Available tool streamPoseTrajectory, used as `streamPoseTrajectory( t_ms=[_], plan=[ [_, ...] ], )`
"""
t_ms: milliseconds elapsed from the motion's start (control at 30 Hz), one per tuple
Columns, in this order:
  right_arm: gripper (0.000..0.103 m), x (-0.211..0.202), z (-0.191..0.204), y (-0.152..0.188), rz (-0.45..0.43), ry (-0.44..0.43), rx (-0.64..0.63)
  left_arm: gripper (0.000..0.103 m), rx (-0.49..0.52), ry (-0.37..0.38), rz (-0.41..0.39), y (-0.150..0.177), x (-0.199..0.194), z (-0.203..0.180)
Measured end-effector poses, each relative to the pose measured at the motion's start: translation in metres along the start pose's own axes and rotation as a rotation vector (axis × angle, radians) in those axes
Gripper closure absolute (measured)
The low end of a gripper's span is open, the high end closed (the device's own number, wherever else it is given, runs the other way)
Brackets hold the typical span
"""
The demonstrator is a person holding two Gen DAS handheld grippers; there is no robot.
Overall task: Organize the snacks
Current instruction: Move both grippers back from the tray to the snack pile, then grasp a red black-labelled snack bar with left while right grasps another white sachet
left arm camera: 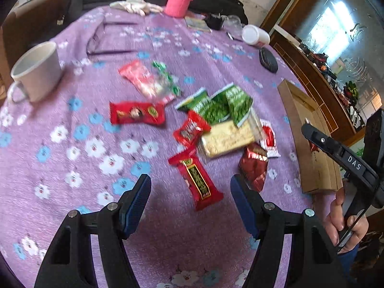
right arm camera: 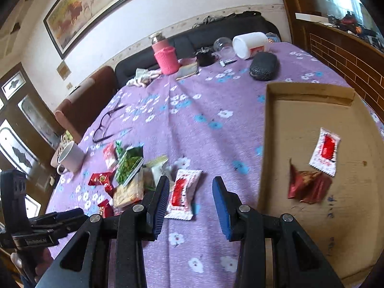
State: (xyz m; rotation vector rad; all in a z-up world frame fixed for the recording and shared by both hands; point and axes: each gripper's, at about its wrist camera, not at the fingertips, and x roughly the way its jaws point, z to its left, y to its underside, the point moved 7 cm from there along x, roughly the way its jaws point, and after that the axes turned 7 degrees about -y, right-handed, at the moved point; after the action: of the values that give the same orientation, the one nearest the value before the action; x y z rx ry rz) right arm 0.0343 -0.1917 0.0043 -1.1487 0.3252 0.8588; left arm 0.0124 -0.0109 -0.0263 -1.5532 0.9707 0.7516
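Note:
Several snack packets lie in a loose pile on the purple flowered cloth (left arm camera: 72, 124). My left gripper (left arm camera: 190, 187) is open and empty, just in front of a long red packet (left arm camera: 196, 180) and a dark red foil packet (left arm camera: 254, 165). Beyond lie a gold packet (left arm camera: 228, 139) and green packets (left arm camera: 216, 105). My right gripper (right arm camera: 190, 189) is open and empty over the cloth, beside a white-and-red packet (right arm camera: 182, 192). The cardboard tray (right arm camera: 271, 129) on the right holds a white-and-red packet (right arm camera: 325, 151) and a dark red foil packet (right arm camera: 309, 187).
A white mug (left arm camera: 36, 72) stands at the left. Glasses (right arm camera: 103, 124) lie on the cloth. At the far edge are a pink bottle (left arm camera: 178, 0), a white jar (left arm camera: 254, 36) on its side, a black case (left arm camera: 268, 60) and a cloth (left arm camera: 136, 6).

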Motion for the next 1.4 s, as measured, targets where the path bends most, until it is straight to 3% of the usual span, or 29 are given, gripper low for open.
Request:
streamPoseTrajectory(
  t_ms=[267,367,433,467,767,867,1000,1067,1167,1400],
  plan=[
    [0.063,0.008,0.004,0.006,0.043,0.029,-0.022,0.039,0.039,-0.124,-0.017,0.006,0.023,-0.009],
    [0.063,0.018,0.011,0.009,0.075,0.045,-0.045,0.055,0.081,-0.201,-0.054,0.004,0.023,-0.008],
    [0.063,0.027,0.014,0.012,0.103,0.071,-0.061,0.078,0.095,-0.257,-0.082,0.003,0.023,-0.002],
    [0.063,0.032,0.015,0.013,0.119,0.088,-0.07,0.084,0.101,-0.284,-0.092,0.001,0.024,0.001],
    [0.063,0.068,0.015,0.023,0.195,0.193,-0.134,0.084,0.104,-0.293,-0.152,-0.005,0.023,0.011],
    [0.073,0.067,0.015,0.024,0.179,0.211,-0.149,0.084,0.07,-0.249,-0.155,-0.007,0.022,0.015],
    [0.082,0.054,0.012,0.017,0.096,0.186,-0.12,0.084,0.056,-0.22,-0.161,-0.007,0.02,0.014],
    [0.094,0.042,0.015,0.011,0.029,0.187,-0.126,0.084,0.053,-0.208,-0.175,-0.007,0.018,0.012],
    [0.094,0.028,0.018,0.006,-0.046,0.199,-0.15,0.084,0.056,-0.202,-0.181,-0.007,0.017,0.01],
    [0.094,0.042,0.01,0.013,0.051,0.167,-0.085,0.084,0.044,-0.203,-0.154,-0.008,0.022,0.013]
  ],
)
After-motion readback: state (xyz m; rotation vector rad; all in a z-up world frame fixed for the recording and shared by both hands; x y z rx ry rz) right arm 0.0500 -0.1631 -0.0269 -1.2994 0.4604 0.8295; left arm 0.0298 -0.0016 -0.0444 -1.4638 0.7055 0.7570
